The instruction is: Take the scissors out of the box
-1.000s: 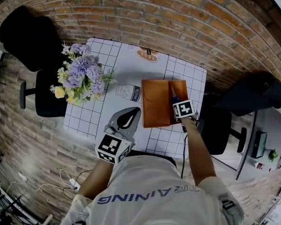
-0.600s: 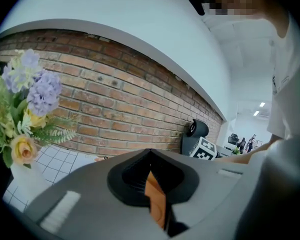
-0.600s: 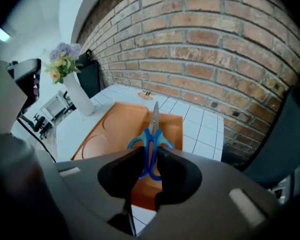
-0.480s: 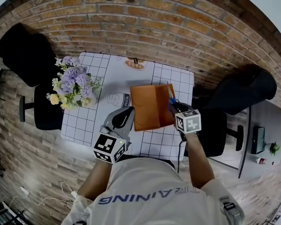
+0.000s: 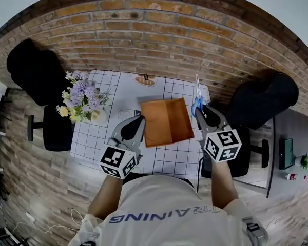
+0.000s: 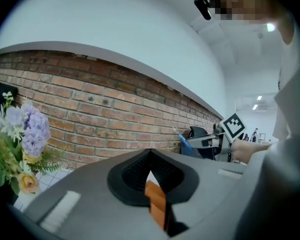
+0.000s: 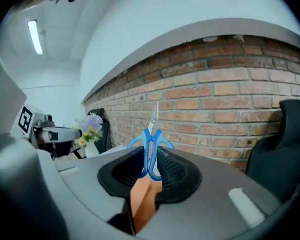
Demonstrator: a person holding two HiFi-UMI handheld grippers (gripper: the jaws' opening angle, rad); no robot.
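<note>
Right gripper view has the right gripper [image 7: 150,166] clamped on the blue-handled steel scissors [image 7: 151,143], its ribbed black pads pressing the finger loops while the closed blades point straight up. Head view places those scissors [image 5: 197,97] outside the open orange cardboard box [image 5: 167,121], just beyond its right wall, over the white grid-patterned tablecloth [image 5: 92,137]. At the box's left edge the left gripper [image 5: 140,119] has its jaw tips together on nothing. The person's white shirt [image 5: 164,199] reads "TRAINING"

The person's white shirt [image 5: 159,201] carries the printed word "TRAINING", seen upside down.
</note>
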